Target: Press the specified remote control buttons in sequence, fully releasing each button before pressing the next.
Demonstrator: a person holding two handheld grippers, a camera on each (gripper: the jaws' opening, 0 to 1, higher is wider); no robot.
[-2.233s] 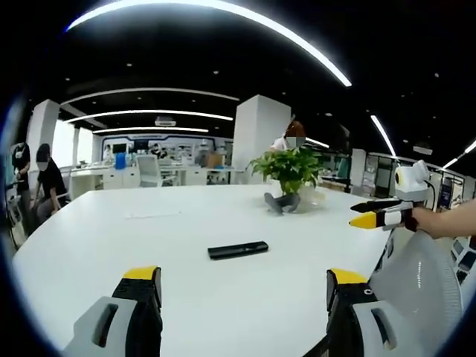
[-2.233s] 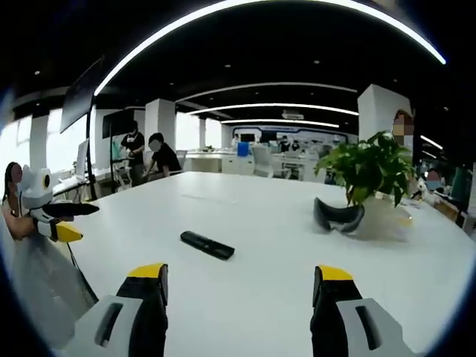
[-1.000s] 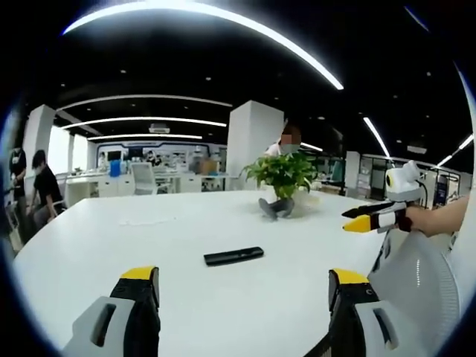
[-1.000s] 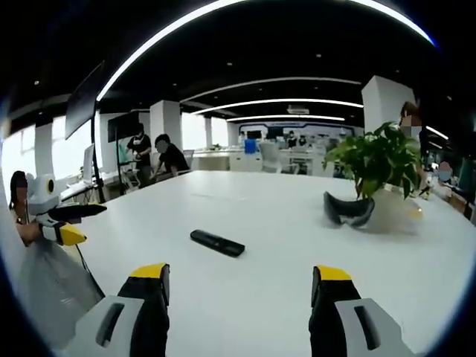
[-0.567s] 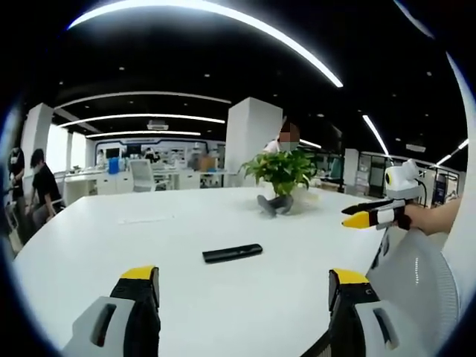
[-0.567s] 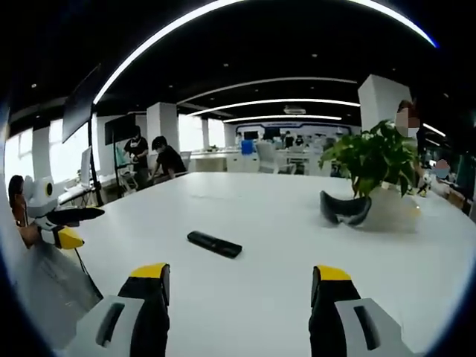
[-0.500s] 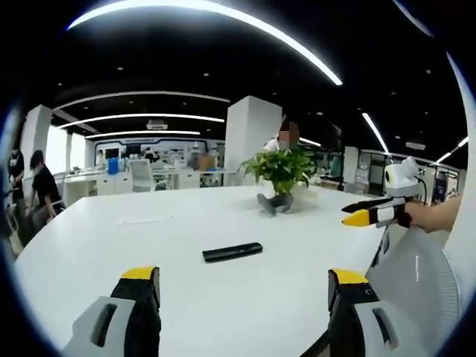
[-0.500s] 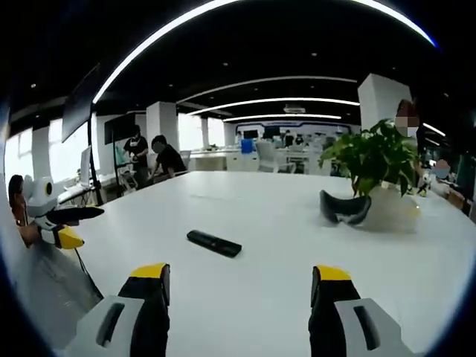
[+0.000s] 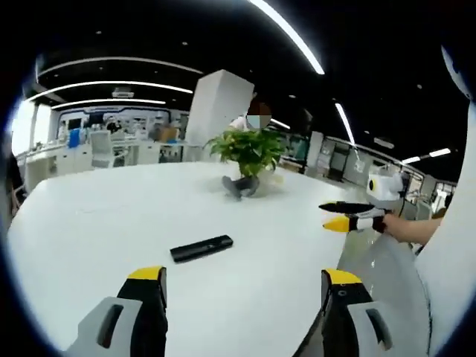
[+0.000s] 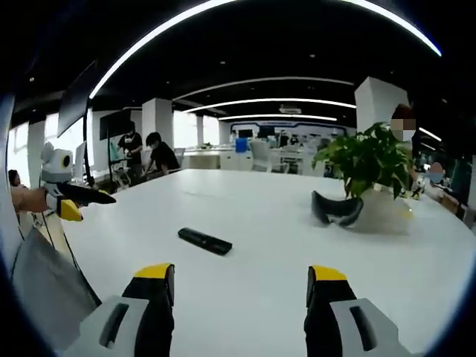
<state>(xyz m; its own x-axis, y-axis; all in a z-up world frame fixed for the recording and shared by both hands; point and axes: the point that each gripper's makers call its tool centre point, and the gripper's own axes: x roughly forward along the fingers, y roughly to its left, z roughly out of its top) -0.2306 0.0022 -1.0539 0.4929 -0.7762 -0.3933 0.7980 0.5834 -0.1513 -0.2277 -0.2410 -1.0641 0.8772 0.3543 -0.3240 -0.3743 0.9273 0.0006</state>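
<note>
A slim black remote control (image 9: 201,248) lies flat on the white round table (image 9: 97,238), seen again in the right gripper view (image 10: 204,241). My left gripper (image 9: 242,286) hangs open above the table's near edge, well short of the remote, nothing between its yellow-tipped jaws. My right gripper (image 10: 240,279) is open too, the remote ahead and slightly left of it. The right gripper (image 9: 349,216) comes in from the right of the left gripper view, held by a hand. At the left of the right gripper view is the left gripper (image 10: 74,201).
A potted green plant (image 10: 368,167) in a white pot stands at the table's far side with a dark curved headset (image 10: 336,209) beside it. A grey mesh chair back (image 9: 387,275) sits by the table edge. People (image 10: 152,152) stand in the office behind.
The left gripper's view has swung and dropped, so the remote now sits lower and more to the left in it. In the right gripper view the left gripper has risen and come closer.
</note>
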